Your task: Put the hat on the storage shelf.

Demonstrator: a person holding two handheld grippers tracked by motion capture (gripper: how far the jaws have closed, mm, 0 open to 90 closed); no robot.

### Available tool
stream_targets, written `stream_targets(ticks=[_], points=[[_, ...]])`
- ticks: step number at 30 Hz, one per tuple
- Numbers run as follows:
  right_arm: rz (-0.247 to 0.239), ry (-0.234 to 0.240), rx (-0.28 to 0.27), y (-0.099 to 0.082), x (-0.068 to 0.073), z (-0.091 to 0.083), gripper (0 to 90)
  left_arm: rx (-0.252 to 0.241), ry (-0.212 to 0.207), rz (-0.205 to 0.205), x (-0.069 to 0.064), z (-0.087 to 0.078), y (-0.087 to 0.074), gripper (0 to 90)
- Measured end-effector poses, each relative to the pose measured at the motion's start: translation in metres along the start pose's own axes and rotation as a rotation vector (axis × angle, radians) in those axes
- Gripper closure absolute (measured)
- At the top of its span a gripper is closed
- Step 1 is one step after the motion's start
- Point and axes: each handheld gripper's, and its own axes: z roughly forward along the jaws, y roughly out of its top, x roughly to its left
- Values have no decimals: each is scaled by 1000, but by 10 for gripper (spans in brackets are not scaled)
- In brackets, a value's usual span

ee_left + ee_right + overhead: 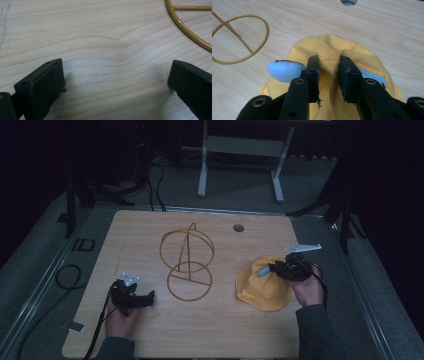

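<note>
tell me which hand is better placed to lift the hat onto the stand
Right: the right gripper is already pinched on the hat crown. The left gripper is open over bare table, beside the stand.

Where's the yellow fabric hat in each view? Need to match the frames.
High view: the yellow fabric hat lies right of centre on the wooden table, with the right gripper pinching its crown.
Left gripper view: not in it.
Right gripper view: hat at centre, its crown bunched between the jaws.
Shared landmark: the gold wire stand, upper right in the left gripper view, upper left in the right gripper view.
</note>
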Motion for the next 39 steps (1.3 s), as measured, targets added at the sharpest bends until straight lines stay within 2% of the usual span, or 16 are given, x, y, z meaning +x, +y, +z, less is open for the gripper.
stream_targets(ticks=[6, 12, 15, 21, 39], points=[[-38, 5, 18, 5, 3, -1, 713, 0, 0, 1, 0, 0, 0, 9], [-54, 17, 20, 9, 5, -3, 713, 0, -1, 1, 0, 0, 0, 8], [-83, 40, 29, 15, 7, -4, 713, 0, 0, 3, 0, 0, 0, 8], [-99, 67, 22, 20, 10, -8, 714, 2, 0, 4, 0, 0, 0, 8], [-239, 99, 67, 46, 23, -18, 714, 2, 0, 2, 0, 0, 0, 8]])
